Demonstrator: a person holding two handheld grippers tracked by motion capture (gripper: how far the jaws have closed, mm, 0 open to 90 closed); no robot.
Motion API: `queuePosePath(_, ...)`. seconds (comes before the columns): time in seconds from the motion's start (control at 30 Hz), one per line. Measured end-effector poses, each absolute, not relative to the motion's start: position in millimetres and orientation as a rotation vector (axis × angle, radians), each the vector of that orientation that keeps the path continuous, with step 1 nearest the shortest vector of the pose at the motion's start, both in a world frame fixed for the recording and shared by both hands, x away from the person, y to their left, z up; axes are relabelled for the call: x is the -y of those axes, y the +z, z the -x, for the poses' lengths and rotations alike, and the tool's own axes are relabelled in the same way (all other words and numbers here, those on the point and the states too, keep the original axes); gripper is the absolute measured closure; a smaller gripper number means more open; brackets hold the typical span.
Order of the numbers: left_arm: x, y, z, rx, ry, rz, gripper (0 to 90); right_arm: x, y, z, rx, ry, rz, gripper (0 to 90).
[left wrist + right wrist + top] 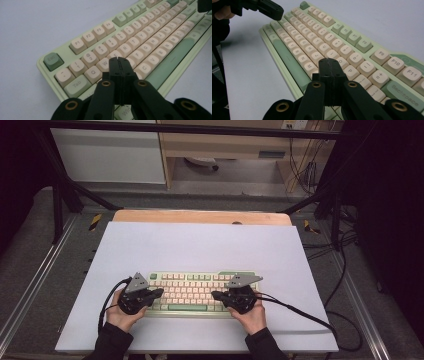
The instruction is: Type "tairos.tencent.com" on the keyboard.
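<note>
A wooden bench (pixel 200 216) carries a large pale lavender sheet (pixel 200 245), ringed by a black metal frame and grey floor with loose cables. Near the sheet's front edge lies a pale green keyboard with cream keys (pixel 192 292). The left tongs (pixel 159 292) and right tongs (pixel 215 295), both closed on nothing, hover over its two ends. The gripper views make key legends readable: Esc (pixel 52 60), Backspace (pixel 405 95).

The keyboard (pixel 192 292) is pale green with cream keys and a few darker green ones; both grippers are black; the bench (pixel 200 245) is plain white.
</note>
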State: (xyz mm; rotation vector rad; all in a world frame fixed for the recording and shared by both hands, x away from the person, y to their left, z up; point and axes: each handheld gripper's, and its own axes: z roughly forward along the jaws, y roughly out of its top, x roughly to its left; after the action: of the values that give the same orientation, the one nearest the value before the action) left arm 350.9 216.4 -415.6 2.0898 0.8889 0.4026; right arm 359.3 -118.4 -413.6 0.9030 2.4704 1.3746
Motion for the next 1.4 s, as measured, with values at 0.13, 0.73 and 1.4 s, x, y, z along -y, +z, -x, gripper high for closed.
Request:
queuePosePath(0.13, -221.7, -417.8, -350.0, -0.901, 0.397, -2.085, 89.9, 111.2, -413.2, -359.4, -2.475, 1.379, -0.898, 90.0)
queuePosePath(0.73, -225.4, -419.6, -351.0, -0.909, 0.392, -2.077, 89.9, 71.6, -425.7, -363.7, -2.524, 1.360, -0.884, 90.0)
queuePosePath(1.4, -226.1, -418.9, -350.9, -0.909, 0.394, -2.073, 89.9, 57.4, -438.5, -366.7, -2.574, 1.331, -0.874, 90.0)
